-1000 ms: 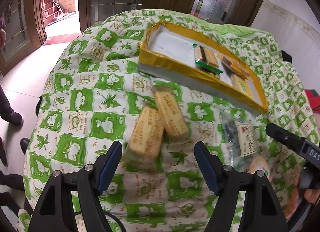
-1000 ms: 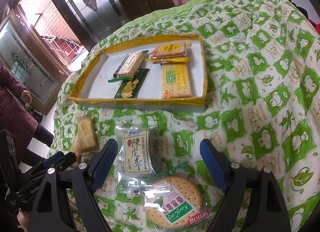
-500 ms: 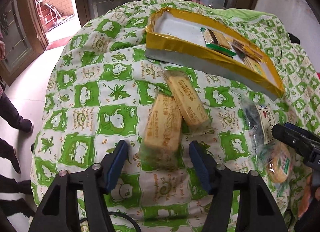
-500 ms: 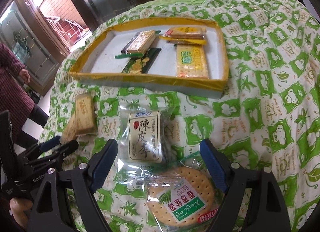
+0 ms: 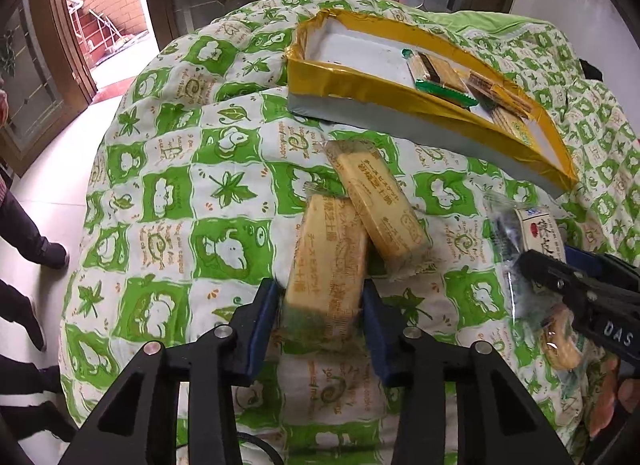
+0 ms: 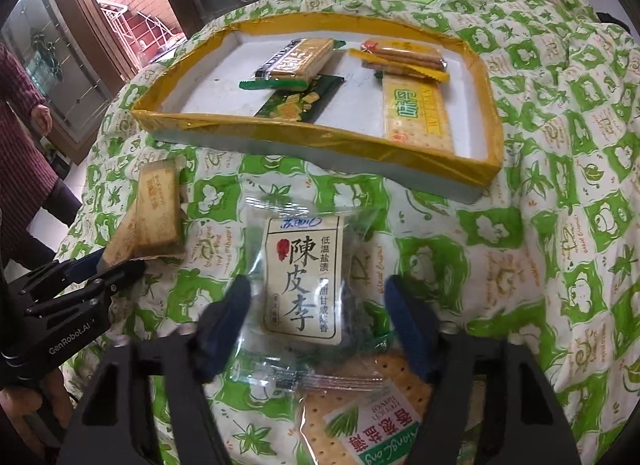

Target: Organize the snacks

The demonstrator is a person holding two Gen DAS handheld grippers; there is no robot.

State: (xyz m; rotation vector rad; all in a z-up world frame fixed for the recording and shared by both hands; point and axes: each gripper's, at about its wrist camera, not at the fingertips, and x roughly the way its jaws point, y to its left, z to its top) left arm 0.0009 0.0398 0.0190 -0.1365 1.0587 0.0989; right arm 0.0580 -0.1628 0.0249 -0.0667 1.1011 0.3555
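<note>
Left gripper [image 5: 320,305] closing on yellow biscuit pack [image 5: 328,261] — right gripper [image 6: 316,313] closing around clear plum packet [image 6: 304,281].

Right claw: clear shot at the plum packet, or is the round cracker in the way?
Likely yes. The right claw already straddles the plum packet, jaws closing on its sides. The round cracker lies under the packet's near edge, not between the pads.

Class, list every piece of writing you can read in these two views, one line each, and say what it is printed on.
"陳皮李": clear plum packet.
"XiangCong", upside down: round cracker packet.
"GenRobot.AI": left claw.
"DAS": right claw.
Too blurred to read: print on the yellow biscuit packs, the packets in the yellow tray, and the green quilt.
</note>
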